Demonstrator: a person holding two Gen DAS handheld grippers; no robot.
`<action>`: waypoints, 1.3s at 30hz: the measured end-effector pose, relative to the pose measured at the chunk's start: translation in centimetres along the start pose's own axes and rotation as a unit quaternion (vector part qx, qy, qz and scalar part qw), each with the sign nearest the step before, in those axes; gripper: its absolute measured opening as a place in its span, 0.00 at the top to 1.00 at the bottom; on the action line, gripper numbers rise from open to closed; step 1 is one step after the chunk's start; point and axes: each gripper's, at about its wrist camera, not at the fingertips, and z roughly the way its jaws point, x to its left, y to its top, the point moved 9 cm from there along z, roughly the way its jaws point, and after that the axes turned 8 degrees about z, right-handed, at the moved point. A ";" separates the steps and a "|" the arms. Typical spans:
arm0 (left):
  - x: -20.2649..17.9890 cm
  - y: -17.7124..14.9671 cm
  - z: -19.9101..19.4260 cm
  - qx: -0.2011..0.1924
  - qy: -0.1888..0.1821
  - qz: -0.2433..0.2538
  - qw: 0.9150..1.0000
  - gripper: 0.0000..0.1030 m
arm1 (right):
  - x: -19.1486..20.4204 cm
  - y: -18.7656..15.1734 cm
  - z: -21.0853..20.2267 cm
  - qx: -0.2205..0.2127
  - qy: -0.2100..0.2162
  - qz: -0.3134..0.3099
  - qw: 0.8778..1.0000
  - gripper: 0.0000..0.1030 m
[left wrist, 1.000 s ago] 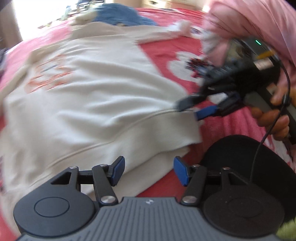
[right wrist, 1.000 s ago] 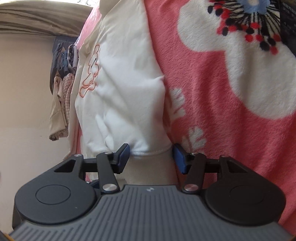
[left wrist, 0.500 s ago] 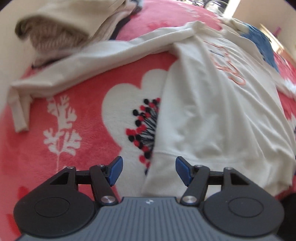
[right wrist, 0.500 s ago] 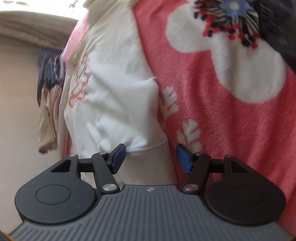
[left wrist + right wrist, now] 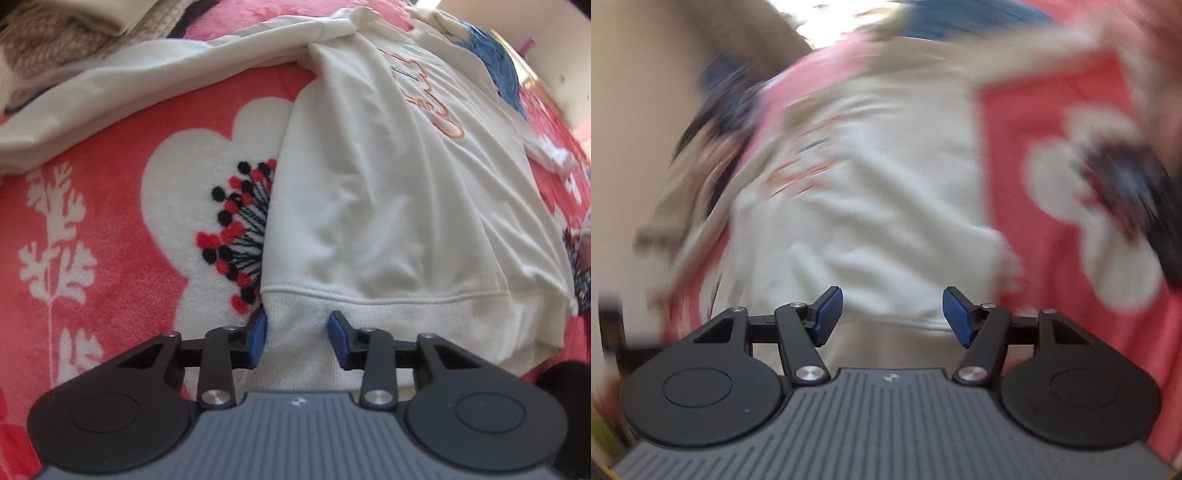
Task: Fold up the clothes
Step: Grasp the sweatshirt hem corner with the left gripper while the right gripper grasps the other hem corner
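A cream sweatshirt (image 5: 388, 192) with an orange chest print lies flat on a pink flowered blanket (image 5: 110, 229). One sleeve (image 5: 147, 81) stretches out to the left. My left gripper (image 5: 297, 338) is open, its blue pads on either side of the ribbed hem's left corner (image 5: 295, 317). The right wrist view is blurred by motion. There my right gripper (image 5: 892, 314) is open above the hem of the same sweatshirt (image 5: 868, 206), with nothing pinched between its pads.
Folded beige and knitted clothes (image 5: 55, 33) are piled at the far left of the bed. A blue garment (image 5: 495, 55) lies beyond the sweatshirt's collar. Pink blanket (image 5: 1052, 166) with a white flower spreads to the right of the sweatshirt.
My left gripper swung from the sweatshirt's right side to its left hem corner and closed in on the ribbing. My right gripper has opened wider and is moving fast over the hem.
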 end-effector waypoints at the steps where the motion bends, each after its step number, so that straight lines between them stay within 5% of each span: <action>1: 0.2 -0.1 0.0 -0.002 -0.004 -0.010 1.000 0.71 | 2.4 -0.9 0.7 0.014 0.003 -0.070 0.997 0.42; 3: 0.9 -0.4 -0.2 -0.007 -0.013 -0.034 0.999 0.79 | 6.8 -3.0 2.5 0.035 -0.001 -0.207 0.978 0.42; 6: 1.7 -0.8 -0.5 -0.016 -0.032 -0.068 0.997 0.87 | 10.8 -6.4 5.6 0.051 -0.017 -0.363 0.930 0.44; 9: 2.1 -1.2 -0.6 -0.020 -0.044 -0.086 0.995 0.88 | 12.1 -8.3 8.2 0.050 -0.044 -0.457 0.887 0.48; 12: 2.1 -1.3 -0.6 -0.016 -0.053 -0.080 0.995 0.86 | 12.3 -9.0 10.2 0.048 -0.079 -0.512 0.854 0.70; 14: 2.0 -1.4 -0.4 -0.011 -0.067 -0.076 0.995 0.75 | 12.6 -8.9 10.1 0.049 -0.077 -0.510 0.855 0.87; 17: 2.2 -0.9 -0.1 -0.007 -0.077 -0.063 0.995 0.65 | 13.2 -9.3 9.4 0.035 -0.088 -0.526 0.845 0.95; 20: 2.1 -0.9 -0.1 -0.006 -0.063 -0.050 0.997 0.73 | 13.7 -9.5 8.2 0.031 -0.089 -0.527 0.844 0.99; 23: 2.2 -1.1 -0.8 -0.012 -0.061 -0.059 0.996 0.92 | 14.1 -9.1 7.0 0.032 -0.081 -0.508 0.857 1.00; 27: 2.1 -1.9 -2.9 -0.028 -0.065 -0.060 0.996 0.94 | 14.9 -8.5 5.4 0.033 -0.060 -0.496 0.866 1.00; 33: 2.3 -2.9 -3.7 -0.017 -0.052 -0.046 0.997 0.94 | 15.1 -9.2 3.8 0.059 -0.033 -0.516 0.854 1.00; 39: 2.7 -3.8 -2.9 0.015 -0.035 -0.024 0.999 0.91 | 13.5 -11.3 7.0 0.106 -0.025 -0.518 0.849 1.00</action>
